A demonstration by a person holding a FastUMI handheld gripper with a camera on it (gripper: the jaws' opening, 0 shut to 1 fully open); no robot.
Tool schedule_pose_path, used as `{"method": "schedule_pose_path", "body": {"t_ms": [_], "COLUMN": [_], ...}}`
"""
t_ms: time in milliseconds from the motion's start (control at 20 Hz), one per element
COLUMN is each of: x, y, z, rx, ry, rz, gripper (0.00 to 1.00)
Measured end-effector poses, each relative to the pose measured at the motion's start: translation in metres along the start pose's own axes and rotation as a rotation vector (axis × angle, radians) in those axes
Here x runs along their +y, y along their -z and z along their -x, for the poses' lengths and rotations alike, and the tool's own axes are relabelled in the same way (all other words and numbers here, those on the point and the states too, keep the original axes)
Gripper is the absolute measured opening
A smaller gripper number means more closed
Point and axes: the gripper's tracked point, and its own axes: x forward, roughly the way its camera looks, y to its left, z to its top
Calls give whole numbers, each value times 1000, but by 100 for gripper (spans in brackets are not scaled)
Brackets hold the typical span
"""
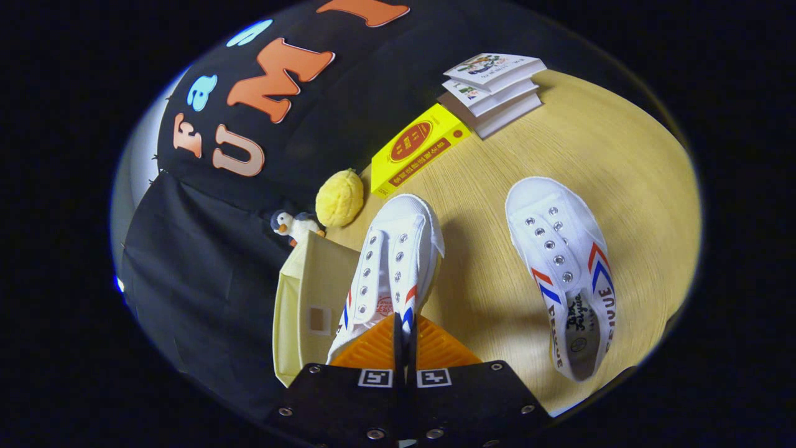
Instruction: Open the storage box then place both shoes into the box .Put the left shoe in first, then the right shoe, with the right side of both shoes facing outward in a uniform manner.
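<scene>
My gripper (404,339) is shut on the heel collar of a white canvas shoe (392,267) with red and blue stripes, which hangs lifted and extends ahead of the fingers. Just left of it, partly under the shoe, stands the pale cream storage box (305,311) with its top open. The second white shoe (563,267) lies flat on the wooden table (485,292) to the right, sole down, toe pointing away.
Beyond the shoes lie a yellow book (420,149) and a stack of white books (494,90). A yellow fuzzy ball (339,198) and a small penguin toy (292,225) sit beside the box's far end, against the black cloth wall.
</scene>
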Motion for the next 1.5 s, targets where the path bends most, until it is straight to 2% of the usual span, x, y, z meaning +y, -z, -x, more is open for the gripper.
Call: {"method": "schedule_pose_path", "body": {"t_ms": [300, 550, 750, 1050, 1500], "x": [66, 121, 155, 185, 181], "y": [-30, -24, -2, 43, 94], "z": [38, 44, 27, -10, -67], "rx": [-72, -67, -37, 22, 91], "ry": [-67, -106, -138, -137, -30], "rz": [64, 94, 101, 129, 189], "gripper": [0, 0, 0, 0, 0]}}
